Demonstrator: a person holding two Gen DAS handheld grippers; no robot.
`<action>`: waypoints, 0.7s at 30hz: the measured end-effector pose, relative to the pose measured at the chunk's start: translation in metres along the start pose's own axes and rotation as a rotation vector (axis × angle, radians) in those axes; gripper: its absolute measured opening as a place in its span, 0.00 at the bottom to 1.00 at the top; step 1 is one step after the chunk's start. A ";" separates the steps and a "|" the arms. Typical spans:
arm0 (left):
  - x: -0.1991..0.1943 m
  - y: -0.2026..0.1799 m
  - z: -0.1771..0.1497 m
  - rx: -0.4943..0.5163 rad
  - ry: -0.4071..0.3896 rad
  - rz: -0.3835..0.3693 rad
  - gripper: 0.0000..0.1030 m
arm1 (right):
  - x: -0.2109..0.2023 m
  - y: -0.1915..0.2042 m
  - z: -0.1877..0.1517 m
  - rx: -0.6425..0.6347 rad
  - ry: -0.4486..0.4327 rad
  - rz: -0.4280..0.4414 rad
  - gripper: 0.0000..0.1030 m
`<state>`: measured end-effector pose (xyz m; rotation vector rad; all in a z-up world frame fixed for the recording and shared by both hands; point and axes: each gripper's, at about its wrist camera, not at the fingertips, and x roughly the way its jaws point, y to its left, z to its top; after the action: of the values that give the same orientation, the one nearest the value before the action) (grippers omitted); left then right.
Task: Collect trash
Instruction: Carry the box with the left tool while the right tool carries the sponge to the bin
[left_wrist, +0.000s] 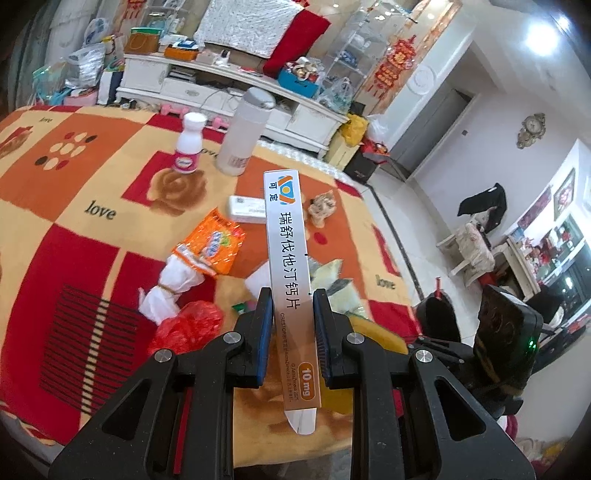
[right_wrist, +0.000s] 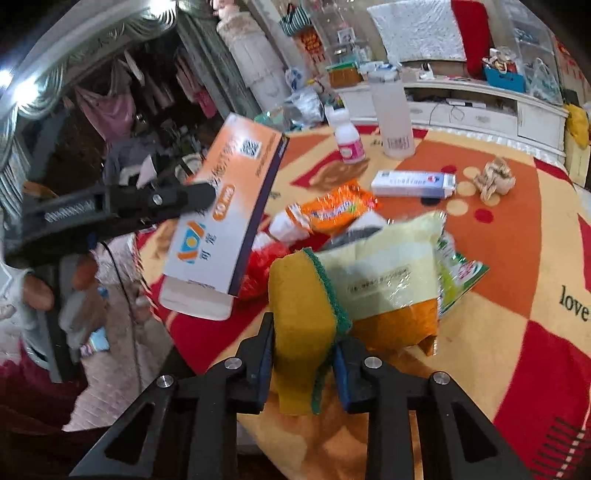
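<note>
My left gripper (left_wrist: 293, 297) is shut on a long white-and-orange medicine box (left_wrist: 286, 236) marked 10 mg, held above the blanket. The right wrist view shows that box (right_wrist: 229, 206) at the left, tilted, clamped by the left gripper (right_wrist: 208, 192). My right gripper (right_wrist: 303, 332) is shut on a yellow sponge (right_wrist: 299, 295) with a green scouring layer. Loose trash lies on the blanket: an orange snack wrapper (left_wrist: 214, 243), a tied white bag (left_wrist: 173, 291), a red plastic bag (left_wrist: 188, 325), crumpled paper (left_wrist: 323, 208), a flat white box (left_wrist: 245, 208) and a pale yellow packet (right_wrist: 384, 266).
A patterned orange-red blanket (left_wrist: 74, 184) covers the table. A small white bottle with a pink label (left_wrist: 188, 147) and a tall frosted bottle (left_wrist: 243, 133) stand at its far side. Beyond it is a cluttered white cabinet (left_wrist: 221, 85); tiled floor and a chair (left_wrist: 469, 243) are right.
</note>
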<state>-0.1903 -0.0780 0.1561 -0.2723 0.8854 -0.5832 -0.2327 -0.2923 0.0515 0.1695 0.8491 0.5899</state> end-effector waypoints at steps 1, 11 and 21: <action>0.000 -0.005 0.001 0.008 -0.001 -0.011 0.18 | -0.008 -0.001 0.001 0.006 -0.015 0.003 0.26; 0.031 -0.085 0.010 0.148 0.044 -0.117 0.18 | -0.074 -0.031 -0.006 0.056 -0.079 -0.174 0.26; 0.097 -0.190 0.004 0.309 0.130 -0.202 0.18 | -0.143 -0.091 -0.041 0.170 -0.118 -0.418 0.26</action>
<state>-0.2088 -0.2893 0.1817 -0.0434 0.8838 -0.9230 -0.2980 -0.4503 0.0845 0.1731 0.7903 0.1148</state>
